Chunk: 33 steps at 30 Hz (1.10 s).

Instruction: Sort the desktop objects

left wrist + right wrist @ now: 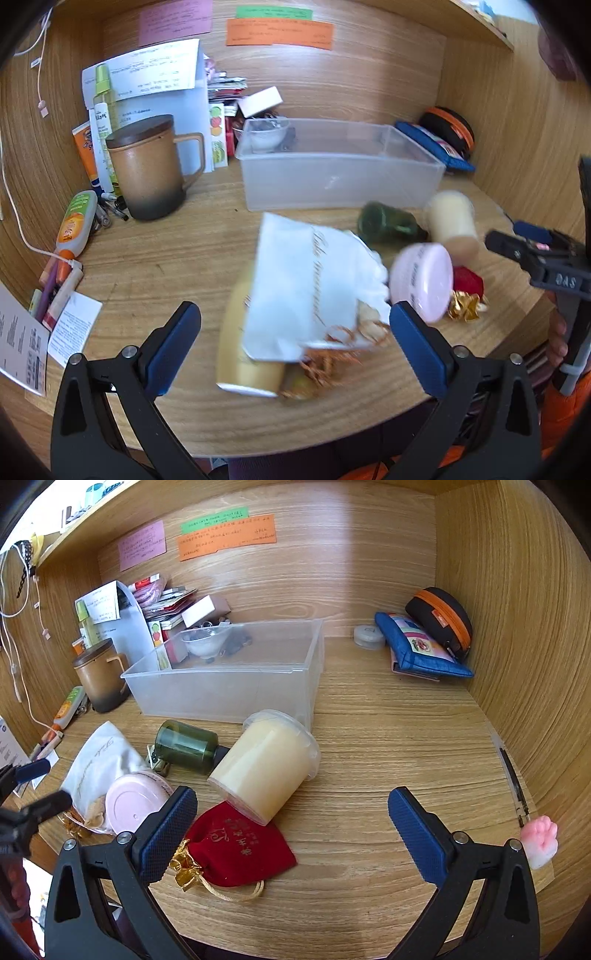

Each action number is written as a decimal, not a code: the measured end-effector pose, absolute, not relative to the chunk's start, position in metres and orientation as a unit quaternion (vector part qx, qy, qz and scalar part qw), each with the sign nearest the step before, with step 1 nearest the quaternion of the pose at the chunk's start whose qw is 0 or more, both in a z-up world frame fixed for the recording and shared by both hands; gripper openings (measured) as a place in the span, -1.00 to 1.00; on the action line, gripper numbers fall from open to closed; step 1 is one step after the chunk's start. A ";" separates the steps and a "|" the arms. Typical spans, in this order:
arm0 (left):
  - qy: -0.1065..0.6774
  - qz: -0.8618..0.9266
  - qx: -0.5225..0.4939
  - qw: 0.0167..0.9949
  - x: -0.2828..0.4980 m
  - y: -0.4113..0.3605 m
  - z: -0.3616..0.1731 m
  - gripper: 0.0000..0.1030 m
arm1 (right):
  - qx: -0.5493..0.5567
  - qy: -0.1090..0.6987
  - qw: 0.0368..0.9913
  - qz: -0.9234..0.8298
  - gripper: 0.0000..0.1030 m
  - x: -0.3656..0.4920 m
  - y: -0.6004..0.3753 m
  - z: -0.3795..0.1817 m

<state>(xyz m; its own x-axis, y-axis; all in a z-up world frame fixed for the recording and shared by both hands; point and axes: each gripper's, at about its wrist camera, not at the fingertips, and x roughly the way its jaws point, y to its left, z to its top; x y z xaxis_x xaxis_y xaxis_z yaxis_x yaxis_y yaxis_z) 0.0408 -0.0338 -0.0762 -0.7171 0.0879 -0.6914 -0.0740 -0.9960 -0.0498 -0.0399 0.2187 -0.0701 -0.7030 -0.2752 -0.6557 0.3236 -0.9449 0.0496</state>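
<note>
A clear plastic bin [343, 181] [229, 690] stands at the back of the wooden desk. In front of it lie a white cloth pouch [310, 284] [99, 760], a pink round case [421, 282] [135, 806], a dark green bottle [388, 223] [184, 747], a cream cup on its side [452, 221] [266, 764] and a red velvet pouch [467, 282] [240, 845]. My left gripper [295, 347] is open, hovering over the white pouch. My right gripper [291, 830] is open above the red pouch and cup.
A brown lidded mug [151, 170], tubes [75, 223] and papers crowd the left. A blue pouch [421, 650] and a black-orange case [439, 620] sit back right. A pink paw-shaped item [541, 840] lies by the right wall.
</note>
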 end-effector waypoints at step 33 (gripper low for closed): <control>-0.033 0.913 -0.395 0.099 0.009 -0.047 -0.071 0.55 | 0.363 0.003 0.203 -0.910 0.91 -0.043 0.218 -0.076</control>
